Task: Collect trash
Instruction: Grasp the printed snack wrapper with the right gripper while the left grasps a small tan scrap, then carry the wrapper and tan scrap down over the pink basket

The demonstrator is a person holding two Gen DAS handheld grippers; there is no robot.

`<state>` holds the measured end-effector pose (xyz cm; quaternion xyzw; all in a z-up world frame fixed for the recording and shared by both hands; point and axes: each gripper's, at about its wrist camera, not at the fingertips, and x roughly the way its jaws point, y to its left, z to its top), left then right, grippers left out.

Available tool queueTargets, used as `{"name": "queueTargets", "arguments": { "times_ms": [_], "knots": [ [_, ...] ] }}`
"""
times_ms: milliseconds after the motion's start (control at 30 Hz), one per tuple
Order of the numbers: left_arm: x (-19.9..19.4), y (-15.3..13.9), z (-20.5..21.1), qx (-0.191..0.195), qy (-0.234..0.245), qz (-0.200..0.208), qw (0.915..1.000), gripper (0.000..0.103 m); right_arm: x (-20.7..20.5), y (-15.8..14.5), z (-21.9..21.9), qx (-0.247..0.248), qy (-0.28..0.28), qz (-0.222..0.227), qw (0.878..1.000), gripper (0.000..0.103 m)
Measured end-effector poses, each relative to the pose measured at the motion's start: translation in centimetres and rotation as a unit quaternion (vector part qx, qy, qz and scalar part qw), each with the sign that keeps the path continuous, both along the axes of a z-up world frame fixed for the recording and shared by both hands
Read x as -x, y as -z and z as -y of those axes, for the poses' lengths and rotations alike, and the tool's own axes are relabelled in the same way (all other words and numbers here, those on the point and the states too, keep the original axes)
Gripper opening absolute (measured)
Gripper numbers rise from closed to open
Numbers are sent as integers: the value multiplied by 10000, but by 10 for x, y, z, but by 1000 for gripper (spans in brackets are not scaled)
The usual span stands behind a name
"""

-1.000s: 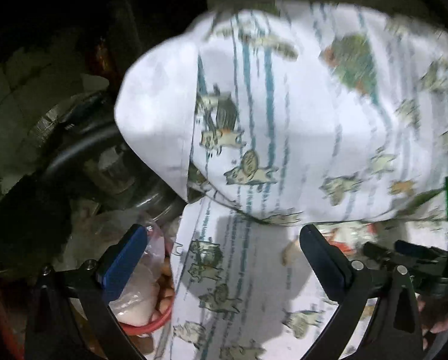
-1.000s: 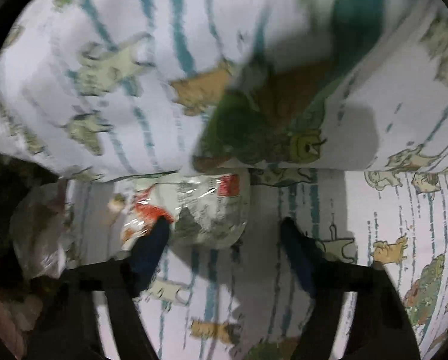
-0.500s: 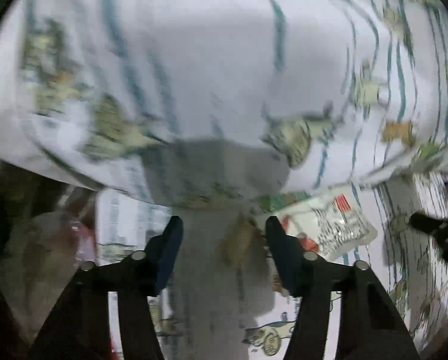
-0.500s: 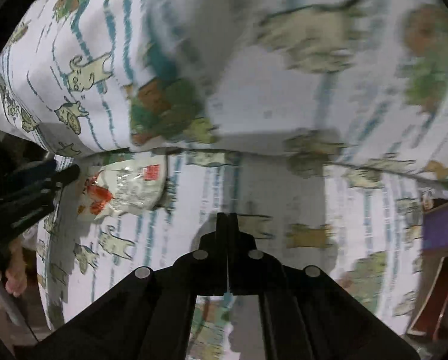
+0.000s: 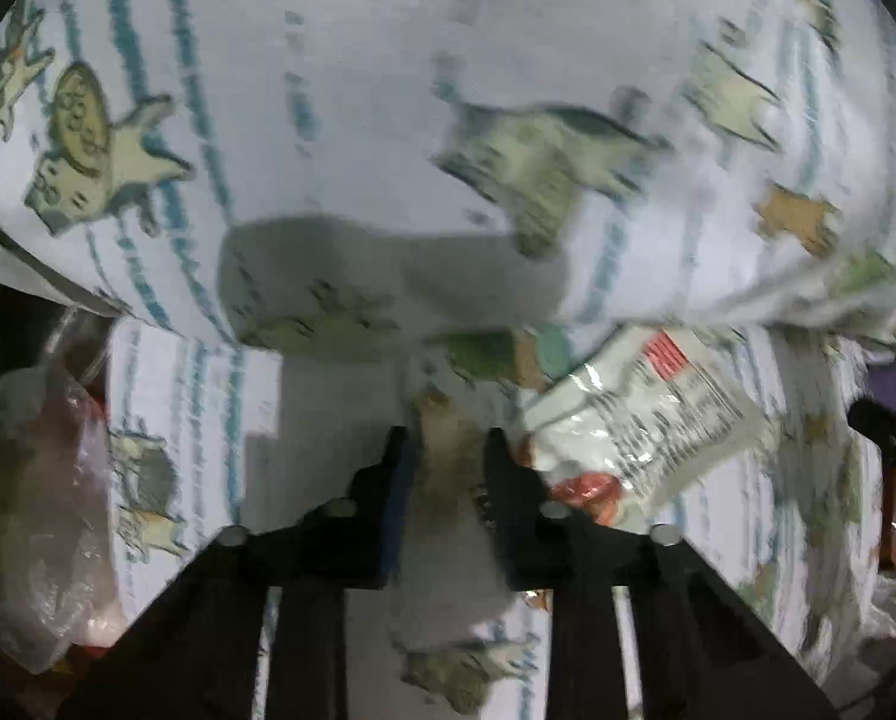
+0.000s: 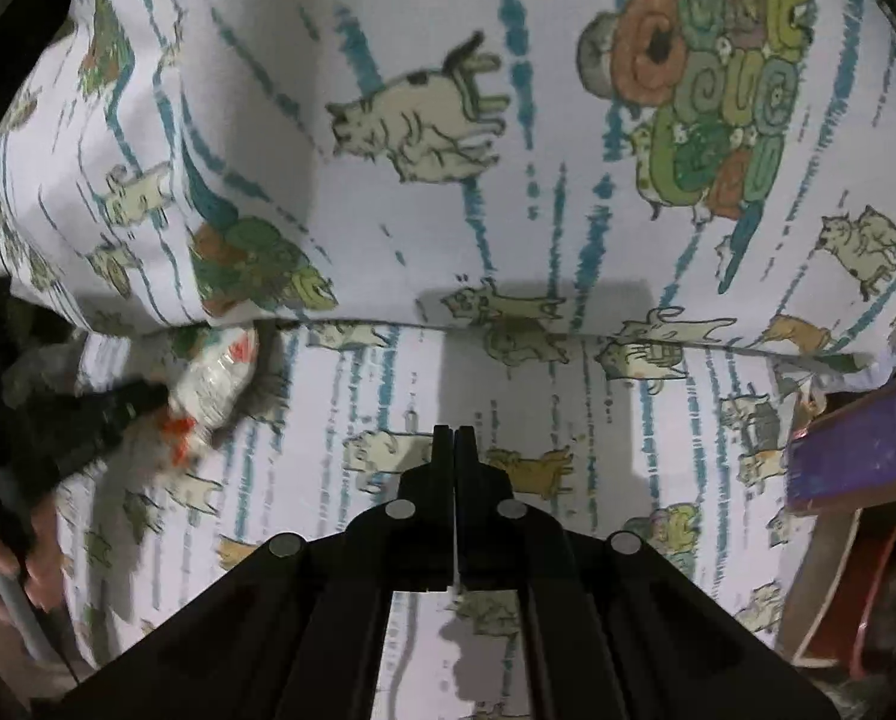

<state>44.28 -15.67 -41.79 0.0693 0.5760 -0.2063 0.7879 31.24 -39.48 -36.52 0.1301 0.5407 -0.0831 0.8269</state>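
Note:
A crinkled white snack wrapper (image 5: 646, 420) with red print lies on the cat-print bedsheet (image 5: 328, 396), at the foot of a matching pillow (image 5: 388, 120). My left gripper (image 5: 448, 450) has its jaws nearly closed around a small brownish scrap (image 5: 448, 456), just left of the wrapper. In the right wrist view the wrapper (image 6: 217, 384) lies far left, with the left gripper's dark tip (image 6: 118, 408) touching it. My right gripper (image 6: 454, 438) is shut and empty above the sheet (image 6: 568, 420).
A clear plastic bag (image 5: 34, 510) of trash sits off the bed's left edge. A purple box (image 6: 856, 456) lies at the right edge of the bed. The pillow (image 6: 448, 150) fills the far side. A hand (image 6: 4, 552) holds the left gripper.
My left gripper swung from the bag toward the pillow's foot and closed its jaws onto the brown scrap. My right gripper shut, backed away from the wrapper and shifted right.

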Motion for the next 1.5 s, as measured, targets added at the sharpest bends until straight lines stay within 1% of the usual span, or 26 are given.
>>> {"name": "queueTargets", "arguments": {
  "times_ms": [67, 100, 133, 167, 233, 300, 433, 467, 500, 567, 600, 633, 733, 800, 833, 900, 967, 1000, 1067, 1100, 1167, 1200, 1233, 1300, 1400, 1500],
  "knots": [
    [5, 2, -2, 372, 17, -341, 9987, 16, 1, 0, 3, -272, 125, 9, 9996, 8],
    [8, 3, -4, 548, -24, -531, 9971, 16, 1, 2, 2, -471, 169, -15, 9987, 15],
    [11, 4, -4, 632, -48, -617, 9961, 16, -11, 9, -7, -716, 211, -46, 9972, 22],
    [16, 5, -5, 736, -57, -725, 9946, 16, -12, 13, -9, -961, 271, -68, 9950, 26],
    [27, 5, -3, 718, -43, -799, 9942, 16, -13, 18, -16, -1275, 427, -106, 9909, 46],
    [33, -2, -2, 498, -136, -579, 9970, 15, -16, 24, -24, -1541, 553, -175, 9864, 50],
    [40, -19, -13, 587, -322, -395, 9970, 15, -24, 37, -33, -1865, 673, -287, 9797, 52],
    [33, -20, -15, 571, -351, -352, 9971, 15, -27, 39, -38, -1886, 672, -286, 9793, 52],
    [34, -22, -18, 451, -364, -216, 9981, 15, -26, 44, -40, -1869, 644, -285, 9799, 52],
    [41, -30, -20, 148, -307, 78, 9994, 15, -35, 47, -52, -1728, 497, -303, 9832, 56],
    [44, -31, -20, 42, -296, 192, 9994, 15, -39, 48, -59, -1643, 402, -305, 9851, 60],
    [46, -34, -20, 14, -308, 259, 9992, 15, -43, 49, -68, -1500, 295, -314, 9877, 66],
    [42, -42, -39, 218, -394, 320, 9985, 15, -51, 46, -85, -1081, 166, -324, 9935, 74],
    [42, -46, -48, 149, -482, 462, 9977, 15, -53, 49, -95, -908, 113, -368, 9951, 81],
    [41, -49, -55, 116, -514, 511, 9973, 15, -55, 49, -101, -713, 54, -388, 9967, 83],
    [37, -53, -61, 71, -553, 645, 9964, 15, -58, 53, -115, -174, -87, -534, 9984, 83],
    [40, -58, -64, -29, -531, 798, 9954, 15, -59, 56, -125, 357, -208, -644, 9971, 83],
    [41, -62, -68, -94, -506, 903, 9946, 15, -57, 56, -127, 420, -229, -584, 9971, 81],
    [46, -67, -69, -108, -481, 997, 9938, 15, -55, 54, -128, 494, -187, -504, 9973, 62],
    [51, -71, -70, -106, -461, 1049, 9934, 15, -52, 50, -127, 488, -188, -457, 9976, 53],
    [59, -81, -71, -165, -439, 1154, 9922, 15, -49, 47, -123, 227, -206, -547, 9980, 49],
    [68, -90, -68, -275, -407, 1295, 9904, 15, -45, 46, -121, 40, -220, -550, 9982, 40],
    [75, -99, -66, -288, -358, 1401, 9891, 15, -40, 41, -117, -19, -229, -494, 9985, 40],
    [93, -125, -66, -65, -227, 1623, 9865, 15, -32, 29, -116, -5, -305, -419, 9987, 39],
    [119, -166, -66, 97, -276, 1960, 9802, 15, -12, -4, -114, -36, -684, -92, 9976, 39],
    [142, -196, -70, 242, -377, 2083, 9770, 15, 18, -49, -116, -76, -1010, 261, 9945, 39]
  ]
}}
